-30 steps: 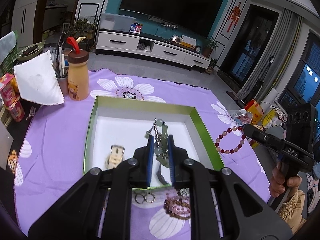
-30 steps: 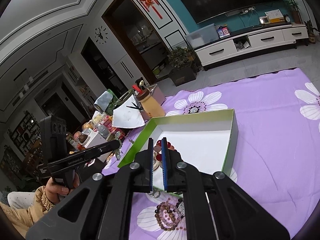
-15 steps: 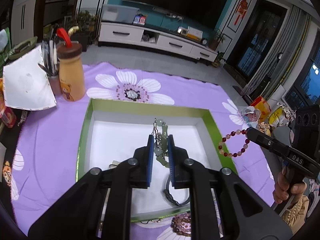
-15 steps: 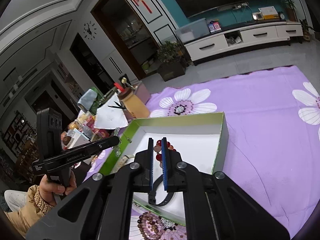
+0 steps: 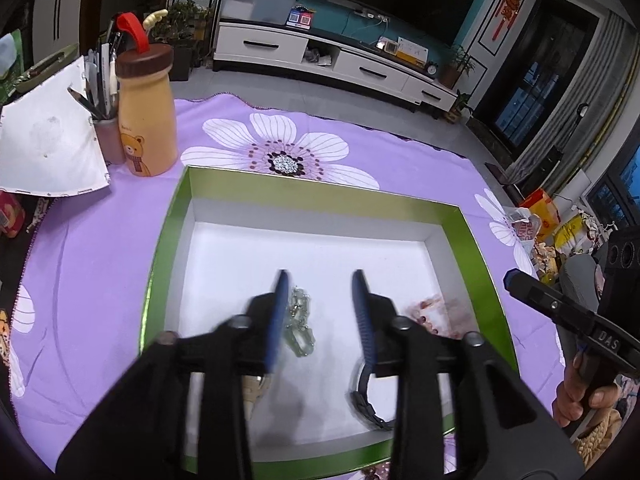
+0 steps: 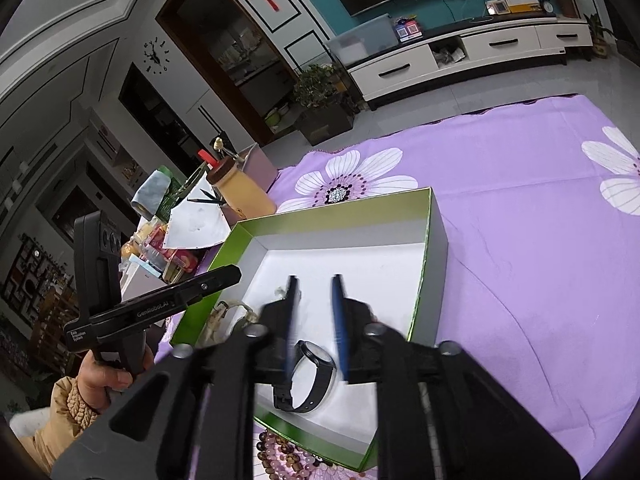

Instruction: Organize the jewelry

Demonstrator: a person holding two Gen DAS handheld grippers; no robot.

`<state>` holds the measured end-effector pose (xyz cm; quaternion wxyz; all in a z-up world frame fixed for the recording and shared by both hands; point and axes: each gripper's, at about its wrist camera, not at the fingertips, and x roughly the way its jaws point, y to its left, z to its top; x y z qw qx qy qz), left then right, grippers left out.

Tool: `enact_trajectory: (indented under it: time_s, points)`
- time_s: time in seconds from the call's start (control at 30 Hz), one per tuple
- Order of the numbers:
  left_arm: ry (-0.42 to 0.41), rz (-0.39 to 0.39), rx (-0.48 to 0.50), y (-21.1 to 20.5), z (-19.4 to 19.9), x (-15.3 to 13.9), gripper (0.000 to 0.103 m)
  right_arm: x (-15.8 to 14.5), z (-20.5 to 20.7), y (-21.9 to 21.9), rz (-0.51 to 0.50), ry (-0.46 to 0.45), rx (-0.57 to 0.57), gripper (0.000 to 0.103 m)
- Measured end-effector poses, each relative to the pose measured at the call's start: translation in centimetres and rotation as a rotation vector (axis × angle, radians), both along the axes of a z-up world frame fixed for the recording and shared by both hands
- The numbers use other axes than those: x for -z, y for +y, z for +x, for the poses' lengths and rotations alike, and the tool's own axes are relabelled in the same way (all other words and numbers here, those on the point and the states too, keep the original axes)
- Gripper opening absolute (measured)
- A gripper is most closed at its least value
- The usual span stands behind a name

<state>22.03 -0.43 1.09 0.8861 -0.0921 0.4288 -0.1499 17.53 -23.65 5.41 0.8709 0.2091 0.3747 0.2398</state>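
jade-green bead chain (image 5: 298, 326) lying on white floor of green-rimmed cardboard box (image 5: 320, 196), just beside left blue pad. left gripper (image 5: 322, 312) over box, fingers (image 5: 280, 316) spread wide, nothing between. right gripper (image 6: 314, 312) likewise parted and bare, above black wristwatch (image 6: 310, 376) resting near box's near wall. red bead bracelet (image 5: 434, 312), blurred, toward box's right side. cream strap watch (image 6: 218, 318) at left wall. purple bead bracelet (image 6: 280, 456) outside on purple flowered cloth (image 6: 520, 240) covering bench.
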Motion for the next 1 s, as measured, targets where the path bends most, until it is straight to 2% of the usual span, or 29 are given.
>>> enact_trajectory:
  time_s: [0.13,0.2,0.47,0.67,1.0]
  points:
    - [-0.021,-0.011,-0.006,0.3,-0.8,-0.8,0.048,-0.4,-0.7,-0.1,0.003,-0.012,0.006,0.025]
    - [-0.034,-0.01,-0.003,0.4,-1.5,-1.3,0.054,-0.6,-1.3,-0.2,0.005,-0.02,0.008,0.031]
    - [-0.07,-0.019,-0.016,1.1,-4.3,-3.3,0.066,-1.6,-4.0,-0.6,0.004,-0.049,0.008,0.033]
    - [-0.103,-0.02,-0.034,2.5,-7.6,-4.6,0.071,-2.5,-7.1,-1.0,-0.036,-0.079,0.009,0.033]
    - [-0.105,-0.052,-0.115,6.7,-12.1,-4.9,0.072,-2.5,-11.6,-1.9,-0.096,-0.073,0.029,0.033]
